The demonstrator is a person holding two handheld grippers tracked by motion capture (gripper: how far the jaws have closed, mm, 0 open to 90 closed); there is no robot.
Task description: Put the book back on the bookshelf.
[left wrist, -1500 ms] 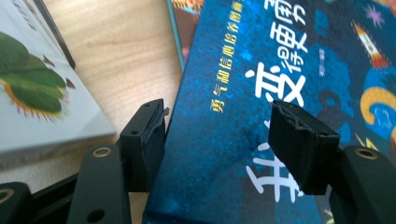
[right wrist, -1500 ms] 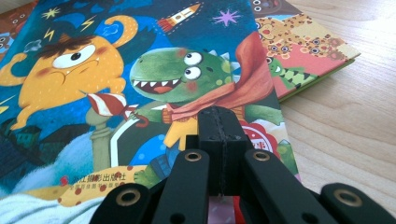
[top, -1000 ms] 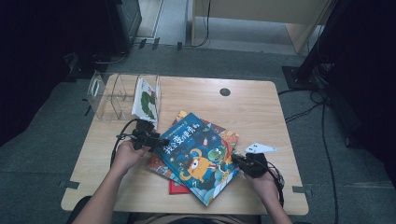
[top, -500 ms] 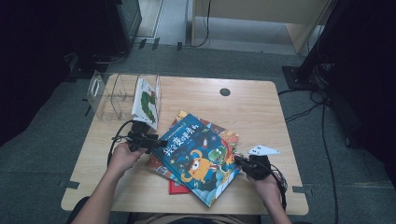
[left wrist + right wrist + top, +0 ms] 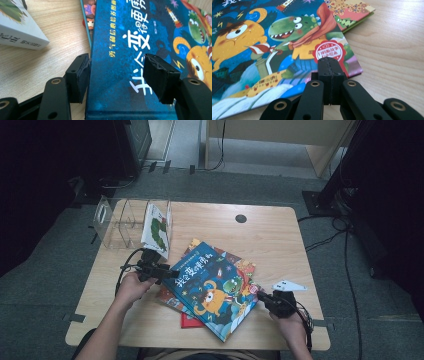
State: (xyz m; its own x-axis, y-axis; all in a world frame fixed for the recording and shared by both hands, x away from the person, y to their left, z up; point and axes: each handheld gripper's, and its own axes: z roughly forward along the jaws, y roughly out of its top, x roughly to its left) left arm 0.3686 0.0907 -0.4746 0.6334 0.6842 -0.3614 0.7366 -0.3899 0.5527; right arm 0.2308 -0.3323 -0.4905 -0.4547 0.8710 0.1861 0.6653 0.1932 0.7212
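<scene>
A blue picture book (image 5: 212, 290) with an orange monster and a green dinosaur on its cover lies slanted on top of a small stack on the wooden table (image 5: 280, 235). My left gripper (image 5: 170, 274) is at its left corner. In the left gripper view the left gripper (image 5: 117, 60) is open and straddles the blue book (image 5: 120, 62), one pad beside the spine edge and the other over the cover. My right gripper (image 5: 260, 296) is at the book's right edge. Seen close, the right gripper (image 5: 329, 62) is shut with nothing in it, its tip at the blue book (image 5: 262, 50) beside a red seal.
Under the blue book lie an orange-red book (image 5: 245, 267) and a red one (image 5: 187, 320). A clear rack (image 5: 117, 220) at the table's back left holds a white book (image 5: 157, 227) upright. A black grommet (image 5: 241, 218) sits near the far edge.
</scene>
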